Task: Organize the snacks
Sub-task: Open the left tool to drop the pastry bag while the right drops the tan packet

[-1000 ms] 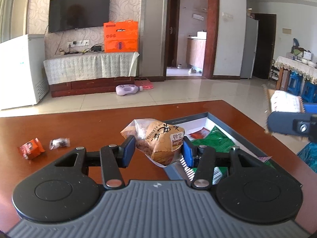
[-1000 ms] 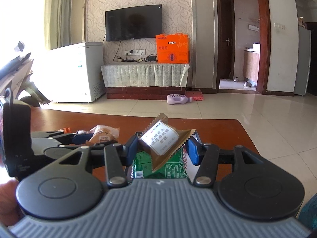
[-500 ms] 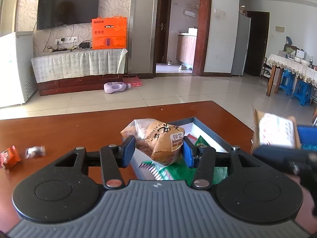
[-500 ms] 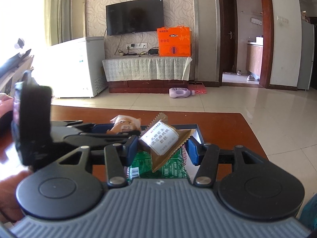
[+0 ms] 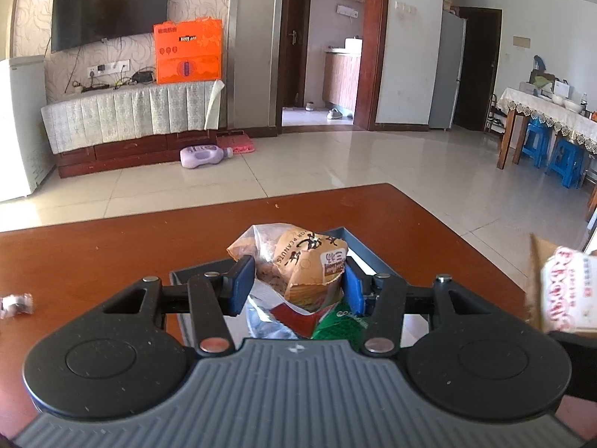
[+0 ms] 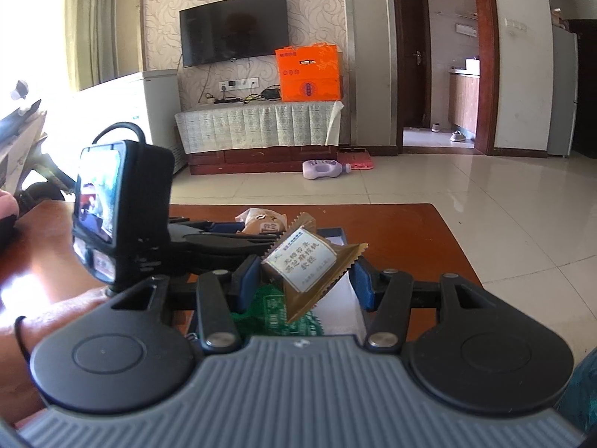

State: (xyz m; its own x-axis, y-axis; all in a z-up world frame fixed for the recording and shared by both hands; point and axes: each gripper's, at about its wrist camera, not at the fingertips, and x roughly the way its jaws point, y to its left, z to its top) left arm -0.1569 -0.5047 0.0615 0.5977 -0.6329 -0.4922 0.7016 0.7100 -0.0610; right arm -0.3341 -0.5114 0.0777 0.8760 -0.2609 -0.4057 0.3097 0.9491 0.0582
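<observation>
Snack count over the box, both wrist views

Two grippers: the left gripper [image 5: 298, 280] pinches one peanut packet [image 5: 298, 268], and the right gripper [image 6: 306, 280] pinches one brown cake packet [image 6: 309, 265]. One dark open box [image 5: 358, 250] sits on one wooden table [image 5: 112, 254], holding one green packet [image 5: 343, 326] at 6 o'clock of the peanuts, one red packet [image 5: 294, 321] and one clear wrapper [image 5: 265, 324] beside it; further contents are hidden. One small wrapped candy [image 5: 16, 304] lies at 9 o'clock. Beyond: one television [image 5: 110, 3], one orange carton [image 5: 188, 50], one purple bottle [image 5: 203, 156], two blue stools [image 5: 552, 156].
</observation>
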